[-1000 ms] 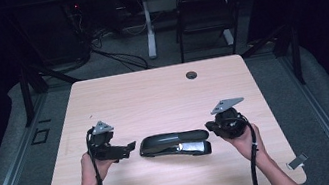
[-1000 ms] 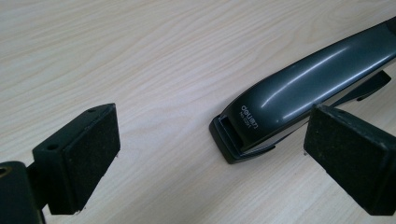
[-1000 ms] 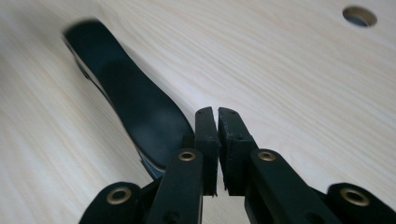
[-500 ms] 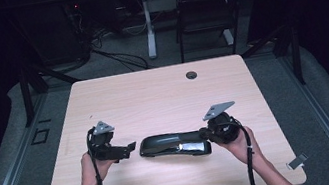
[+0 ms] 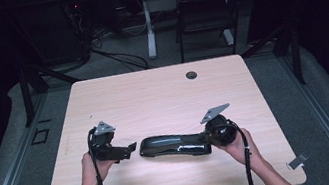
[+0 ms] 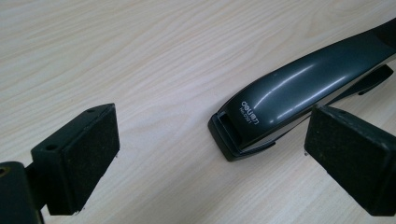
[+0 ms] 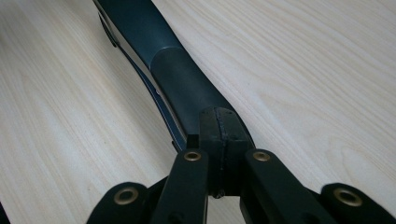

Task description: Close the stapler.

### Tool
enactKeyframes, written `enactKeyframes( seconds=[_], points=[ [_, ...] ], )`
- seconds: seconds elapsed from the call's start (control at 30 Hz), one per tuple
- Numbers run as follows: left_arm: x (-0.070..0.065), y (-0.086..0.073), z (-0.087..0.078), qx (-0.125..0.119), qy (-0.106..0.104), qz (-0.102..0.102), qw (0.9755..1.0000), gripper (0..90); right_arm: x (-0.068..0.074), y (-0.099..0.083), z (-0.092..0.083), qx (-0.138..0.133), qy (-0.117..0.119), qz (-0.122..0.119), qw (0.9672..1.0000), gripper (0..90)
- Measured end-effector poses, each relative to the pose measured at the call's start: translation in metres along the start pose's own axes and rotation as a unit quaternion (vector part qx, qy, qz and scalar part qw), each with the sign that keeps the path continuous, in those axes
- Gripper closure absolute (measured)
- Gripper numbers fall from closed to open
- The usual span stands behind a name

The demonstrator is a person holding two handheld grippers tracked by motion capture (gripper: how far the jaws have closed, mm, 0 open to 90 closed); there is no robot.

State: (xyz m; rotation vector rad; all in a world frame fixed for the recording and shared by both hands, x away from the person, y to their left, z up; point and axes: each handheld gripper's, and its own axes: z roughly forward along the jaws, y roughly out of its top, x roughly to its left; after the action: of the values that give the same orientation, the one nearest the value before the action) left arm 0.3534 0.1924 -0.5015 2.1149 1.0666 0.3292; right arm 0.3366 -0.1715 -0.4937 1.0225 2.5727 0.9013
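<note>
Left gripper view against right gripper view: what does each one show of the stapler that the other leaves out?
The left gripper view gives the stapler at its front end, with white brand lettering, and the left claw open, pads wide apart. The right gripper view gives the stapler's matte rear handle, with the right claw shut pad to pad over that end. Both share the dark stapler lying on the light wooden table.
</note>
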Motion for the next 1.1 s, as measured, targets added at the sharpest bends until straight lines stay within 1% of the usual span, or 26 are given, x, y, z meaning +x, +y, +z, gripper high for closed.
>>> enactKeyframes(
  seconds=[0.13, 0.2, 0.27, 0.4, 0.43, 0.47, 0.5, 0.77, 0.83, 0.9, 0.93, 1.03, 1.1],
  points=[
    [0.000, 0.000, 0.000, 0.001, 0.000, 0.003, 1.0000, 3.7, -0.001, 0.000, 0.000, -0.001, 0.004, 0.003, 1.0000, 90.0],
    [-0.001, 0.000, 0.001, 0.002, 0.000, 0.003, 1.0000, 3.8, -0.002, 0.000, 0.000, 0.001, 0.010, 0.010, 0.9999, 90.0],
    [-0.001, 0.000, 0.001, 0.003, 0.000, 0.003, 1.0000, 3.8, -0.004, -0.001, 0.001, -0.003, 0.016, 0.015, 0.9998, 90.0],
    [-0.001, 0.000, 0.002, 0.001, 0.001, 0.002, 1.0000, 3.8, -0.006, -0.001, 0.000, 0.000, 0.025, 0.028, 0.9993, 90.0],
    [-0.001, 0.000, 0.002, 0.001, 0.001, 0.002, 1.0000, 3.8, -0.007, -0.001, 0.001, 0.001, 0.026, 0.030, 0.9992, 90.0],
    [-0.001, 0.000, 0.002, 0.001, 0.001, 0.002, 1.0000, 3.8, -0.006, -0.001, 0.003, 0.011, 0.026, 0.030, 0.9992, 90.0],
    [-0.001, 0.000, 0.002, 0.002, 0.001, 0.003, 1.0000, 3.8, -0.006, -0.001, 0.003, 0.008, 0.025, 0.031, 0.9992, 90.0],
    [0.000, 0.000, 0.001, 0.003, 0.000, 0.003, 1.0000, 3.8, -0.006, -0.002, 0.002, 0.002, 0.023, 0.029, 0.9993, 90.0],
    [0.000, 0.000, 0.001, 0.002, 0.000, 0.004, 1.0000, 3.9, -0.005, 0.000, 0.002, 0.008, 0.022, 0.021, 0.9995, 90.0],
    [0.000, 0.000, 0.000, 0.000, 0.000, 0.003, 1.0000, 3.9, -0.004, 0.001, 0.002, 0.007, 0.016, 0.015, 0.9997, 90.0],
    [0.000, 0.000, 0.000, 0.000, 0.000, 0.003, 1.0000, 3.9, -0.003, 0.002, 0.000, 0.004, 0.013, 0.012, 0.9998, 90.0],
    [0.001, 0.000, 0.000, 0.001, 0.001, 0.003, 1.0000, 3.9, 0.000, 0.005, -0.007, -0.020, 0.013, 0.015, 0.9996, 89.3],
    [0.000, 0.000, 0.000, 0.000, 0.000, 0.002, 1.0000, 3.8, 0.002, 0.008, -0.010, -0.032, 0.009, 0.010, 0.9994, 88.7]
  ],
)
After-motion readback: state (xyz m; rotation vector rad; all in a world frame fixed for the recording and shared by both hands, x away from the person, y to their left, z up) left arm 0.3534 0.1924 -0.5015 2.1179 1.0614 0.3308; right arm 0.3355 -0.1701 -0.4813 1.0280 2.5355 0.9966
